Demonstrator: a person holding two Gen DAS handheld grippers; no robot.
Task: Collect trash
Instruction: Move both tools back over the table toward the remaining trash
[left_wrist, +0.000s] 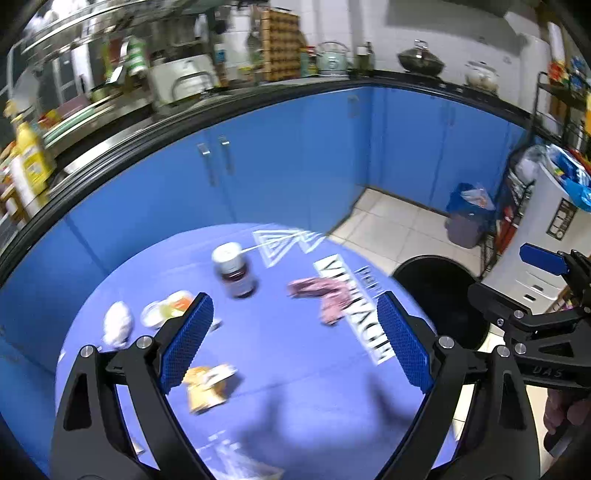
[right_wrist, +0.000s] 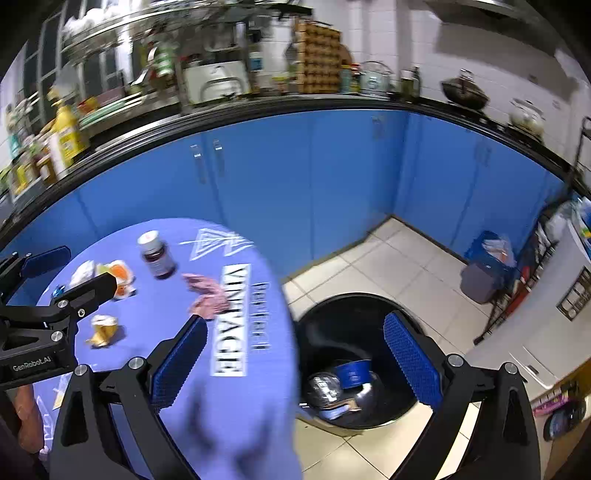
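A round table with a blue cloth (left_wrist: 280, 369) holds trash: a small jar with a white lid (left_wrist: 233, 271), a crumpled pink wrapper (left_wrist: 325, 295), a white tissue wad (left_wrist: 117, 325), an orange-and-clear wrapper (left_wrist: 168, 308) and a yellow wrapper (left_wrist: 207, 387). My left gripper (left_wrist: 295, 343) is open and empty above the table. My right gripper (right_wrist: 295, 363) is open and empty, over the table's right edge and the black bin (right_wrist: 354, 362). The bin holds a blue cup (right_wrist: 352, 373) and dark wrappers. The jar (right_wrist: 157, 254) and pink wrapper (right_wrist: 208, 295) also show in the right wrist view.
Blue kitchen cabinets (left_wrist: 258, 166) run behind the table under a cluttered black counter. A grey bin with a blue bag (left_wrist: 467, 218) stands on the tiled floor by a rack. A white appliance (left_wrist: 546, 236) is at right.
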